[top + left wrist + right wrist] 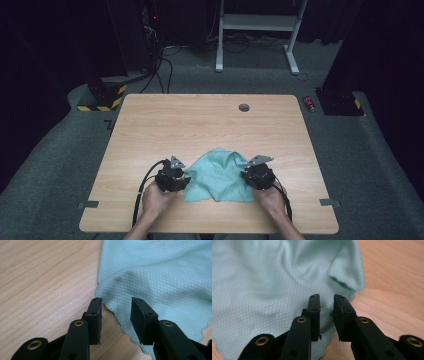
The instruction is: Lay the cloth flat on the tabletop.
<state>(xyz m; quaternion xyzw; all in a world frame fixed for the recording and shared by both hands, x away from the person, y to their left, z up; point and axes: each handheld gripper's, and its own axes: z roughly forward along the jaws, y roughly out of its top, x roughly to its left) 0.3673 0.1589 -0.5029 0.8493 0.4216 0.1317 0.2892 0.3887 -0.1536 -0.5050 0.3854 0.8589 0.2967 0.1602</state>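
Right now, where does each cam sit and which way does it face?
High view: above the person's side, facing forward and down on the wooden table; forearms, left tool and right tool flank the teal cloth.
Left gripper view: on the left tool, looking along its parted jaws at the cloth's scalloped edge.
Right gripper view: on the right tool, jaws narrowly apart over the cloth.
Shared: both gripper views show the same cloth and tabletop, from opposite sides.

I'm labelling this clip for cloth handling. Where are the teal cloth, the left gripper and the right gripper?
teal cloth [218, 175]: high view, middle of the fabric.
left gripper [116, 302]: left gripper view, midway between its fingers, over the cloth's edge.
right gripper [327, 300]: right gripper view, midway between its fingers, above the cloth.
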